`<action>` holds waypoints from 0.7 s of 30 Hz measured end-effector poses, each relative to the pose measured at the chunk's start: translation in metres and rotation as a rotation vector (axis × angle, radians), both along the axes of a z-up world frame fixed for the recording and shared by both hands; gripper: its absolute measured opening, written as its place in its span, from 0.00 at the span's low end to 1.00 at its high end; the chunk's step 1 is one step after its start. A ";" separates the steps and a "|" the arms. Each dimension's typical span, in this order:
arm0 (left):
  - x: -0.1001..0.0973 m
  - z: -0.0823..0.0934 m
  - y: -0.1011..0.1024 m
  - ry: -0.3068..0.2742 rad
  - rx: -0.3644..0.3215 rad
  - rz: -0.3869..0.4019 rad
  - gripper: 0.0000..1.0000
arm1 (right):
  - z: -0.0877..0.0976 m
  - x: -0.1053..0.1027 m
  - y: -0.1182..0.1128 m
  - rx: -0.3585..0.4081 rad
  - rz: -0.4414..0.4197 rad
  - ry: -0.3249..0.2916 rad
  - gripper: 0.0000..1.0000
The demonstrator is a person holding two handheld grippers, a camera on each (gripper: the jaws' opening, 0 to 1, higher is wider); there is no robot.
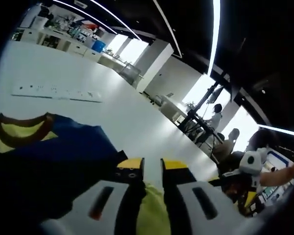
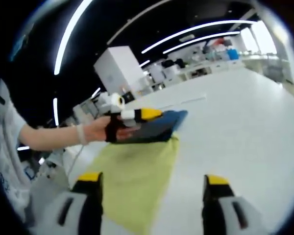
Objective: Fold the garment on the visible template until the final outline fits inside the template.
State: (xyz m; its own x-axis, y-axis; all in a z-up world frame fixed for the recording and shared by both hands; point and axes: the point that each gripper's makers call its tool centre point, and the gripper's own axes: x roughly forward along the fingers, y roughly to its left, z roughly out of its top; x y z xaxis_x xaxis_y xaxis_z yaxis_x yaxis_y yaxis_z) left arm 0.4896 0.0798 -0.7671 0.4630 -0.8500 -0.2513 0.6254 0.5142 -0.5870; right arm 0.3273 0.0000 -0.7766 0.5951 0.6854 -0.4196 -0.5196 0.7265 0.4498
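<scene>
A navy blue garment (image 1: 54, 152) with a yellow and brown printed patch lies bunched at the left in the left gripper view. My left gripper (image 1: 152, 166) is shut on its edge, with dark cloth pinched between the yellow-tipped jaws. A yellow-green template sheet (image 1: 154, 213) shows under them. In the right gripper view, the left gripper (image 2: 146, 115) holds the navy garment (image 2: 159, 127) raised above the far end of the yellow-green template (image 2: 137, 176). My right gripper (image 2: 153, 180) stands wide open over the template's near part, holding nothing. The right gripper (image 1: 245, 181) also appears at the right.
The white table (image 2: 245, 112) stretches far to the right. A white power strip (image 1: 56, 92) lies on it beyond the garment. A person's forearm (image 2: 54, 134) reaches in from the left. People sit at desks (image 1: 216, 117) in the background.
</scene>
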 end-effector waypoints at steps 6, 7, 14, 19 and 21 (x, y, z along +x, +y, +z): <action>0.007 -0.005 0.011 -0.068 0.075 0.023 0.51 | 0.001 0.002 0.001 -0.001 0.004 -0.006 0.85; 0.008 -0.006 0.012 -0.062 0.081 0.023 0.56 | 0.001 0.002 0.002 -0.001 0.005 -0.007 0.85; 0.012 -0.007 0.026 -0.085 0.110 0.044 0.92 | 0.003 0.002 0.006 -0.010 0.017 -0.018 0.86; 0.007 -0.006 0.039 -0.102 0.143 0.034 0.99 | 0.007 0.002 0.010 -0.023 0.022 -0.033 0.88; 0.004 -0.001 0.042 -0.100 0.138 0.033 0.99 | 0.008 0.003 0.009 -0.022 0.024 -0.037 0.88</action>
State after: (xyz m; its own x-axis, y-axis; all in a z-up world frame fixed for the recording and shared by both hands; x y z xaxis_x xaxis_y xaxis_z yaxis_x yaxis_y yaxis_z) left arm 0.4940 0.1222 -0.7681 0.5184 -0.7947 -0.3159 0.6590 0.6067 -0.4446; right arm 0.3304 0.0094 -0.7689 0.5942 0.6903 -0.4128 -0.5531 0.7233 0.4134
